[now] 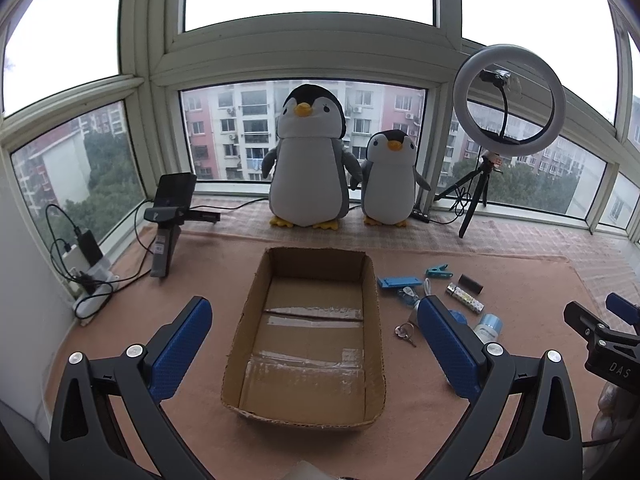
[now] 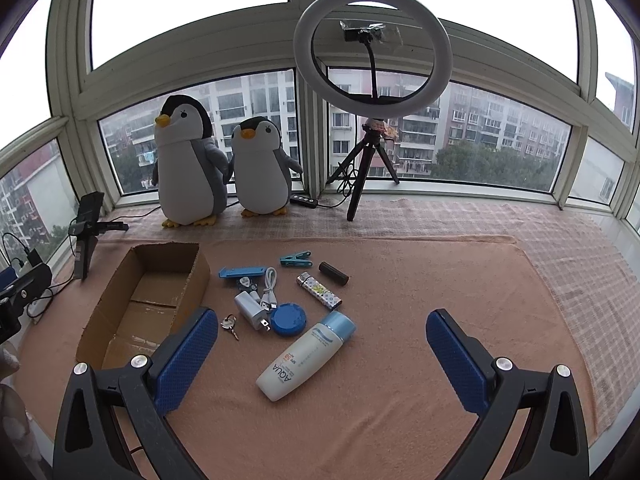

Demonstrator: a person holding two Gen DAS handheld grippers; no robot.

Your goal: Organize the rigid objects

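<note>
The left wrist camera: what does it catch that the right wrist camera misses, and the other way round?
Only the left view shows the cardboard box's whole bare floor. Only the right view shows the full sunscreen bottle, blue round case and white charger. Both show the keys, the two plush penguins and the ring light.

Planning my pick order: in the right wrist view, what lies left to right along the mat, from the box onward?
Cardboard box → keys → white charger → blue round case → sunscreen bottle → patterned lighter → dark cylinder.
</note>
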